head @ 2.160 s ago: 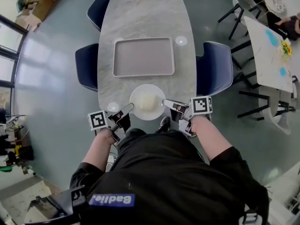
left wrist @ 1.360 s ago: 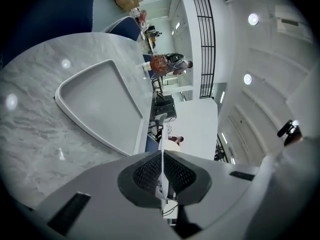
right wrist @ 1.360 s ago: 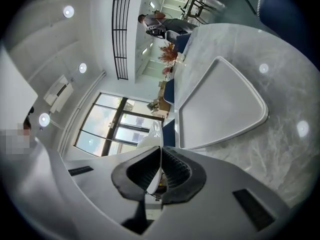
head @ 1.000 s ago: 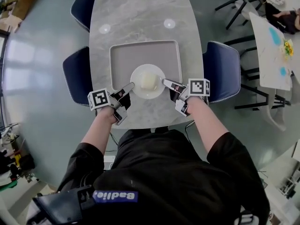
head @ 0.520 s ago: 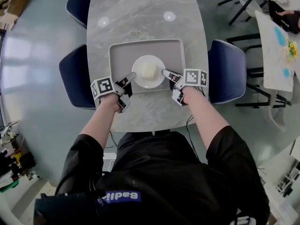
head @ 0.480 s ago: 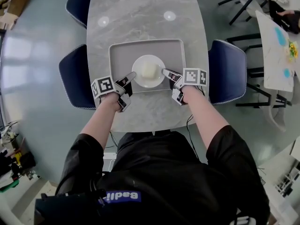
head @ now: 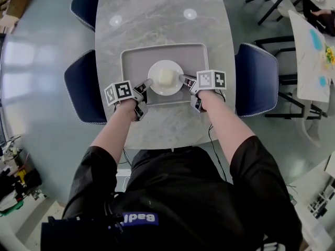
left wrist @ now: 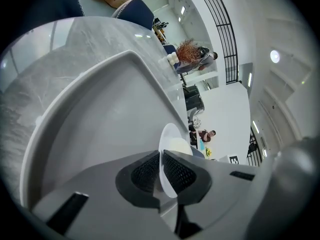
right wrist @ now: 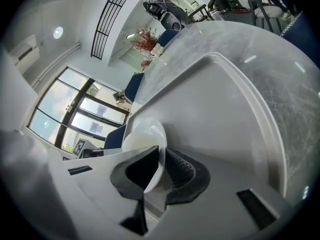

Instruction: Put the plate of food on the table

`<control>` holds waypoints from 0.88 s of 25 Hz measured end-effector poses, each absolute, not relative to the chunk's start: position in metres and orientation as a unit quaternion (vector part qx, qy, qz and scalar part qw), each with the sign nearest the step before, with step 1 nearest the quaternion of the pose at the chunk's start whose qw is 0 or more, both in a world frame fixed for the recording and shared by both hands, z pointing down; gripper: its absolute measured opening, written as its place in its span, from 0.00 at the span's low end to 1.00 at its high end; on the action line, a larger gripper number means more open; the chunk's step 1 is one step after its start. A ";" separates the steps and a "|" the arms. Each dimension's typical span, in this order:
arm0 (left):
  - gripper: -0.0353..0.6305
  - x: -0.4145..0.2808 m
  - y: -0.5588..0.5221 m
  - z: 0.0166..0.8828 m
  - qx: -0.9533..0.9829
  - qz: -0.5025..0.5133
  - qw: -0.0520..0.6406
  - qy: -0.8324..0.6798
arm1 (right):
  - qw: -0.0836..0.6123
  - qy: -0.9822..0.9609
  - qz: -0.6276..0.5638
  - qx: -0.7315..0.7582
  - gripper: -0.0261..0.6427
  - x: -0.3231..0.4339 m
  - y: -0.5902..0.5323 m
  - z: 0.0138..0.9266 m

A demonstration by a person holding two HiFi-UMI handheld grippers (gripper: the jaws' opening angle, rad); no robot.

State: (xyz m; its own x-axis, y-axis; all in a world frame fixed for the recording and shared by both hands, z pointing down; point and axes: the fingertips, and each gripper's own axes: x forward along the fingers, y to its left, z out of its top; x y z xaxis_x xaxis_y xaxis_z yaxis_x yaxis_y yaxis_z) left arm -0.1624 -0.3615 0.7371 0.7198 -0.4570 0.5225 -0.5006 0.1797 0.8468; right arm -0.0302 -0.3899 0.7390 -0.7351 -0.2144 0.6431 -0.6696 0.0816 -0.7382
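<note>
A white plate (head: pixel 165 85) with a pale lump of food (head: pixel 166 77) is in the middle of the grey tray (head: pixel 136 61) on the marble table (head: pixel 157 14). My left gripper (head: pixel 147 82) is shut on its left rim. In the left gripper view the plate's edge (left wrist: pixel 170 149) is pinched between the pads of that gripper (left wrist: pixel 161 171). My right gripper (head: pixel 182 78) grips the right rim. Its jaws have just been opening a little, and the plate's rim (right wrist: pixel 142 136) still stands between the pads of the right gripper (right wrist: pixel 161 171). Whether the plate rests on the tray floor I cannot tell.
Dark blue chairs stand at the table's left (head: pixel 81 85), right (head: pixel 256 77) and far left (head: pixel 84 1). Two small round discs (head: pixel 115 20) (head: pixel 190 13) lie beyond the tray. Another table (head: pixel 314 46) with colourful items is at the right.
Both grippers carried the plate from the table's near edge forward over the tray and lowered it toward the tray's middle. The person stepped closer to the table.
</note>
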 end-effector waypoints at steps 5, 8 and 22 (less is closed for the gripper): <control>0.08 -0.161 -0.360 0.739 0.648 0.055 0.658 -0.380 | 0.237 -0.707 0.586 0.318 0.09 -0.030 -0.390 0.746; 0.08 -0.162 -0.362 0.744 0.649 0.078 0.653 -0.383 | 0.258 -0.707 0.576 0.320 0.10 -0.031 -0.392 0.749; 0.11 -0.162 -0.365 0.750 0.661 0.167 0.610 -0.403 | 0.372 -0.731 0.483 0.306 0.17 -0.037 -0.392 0.750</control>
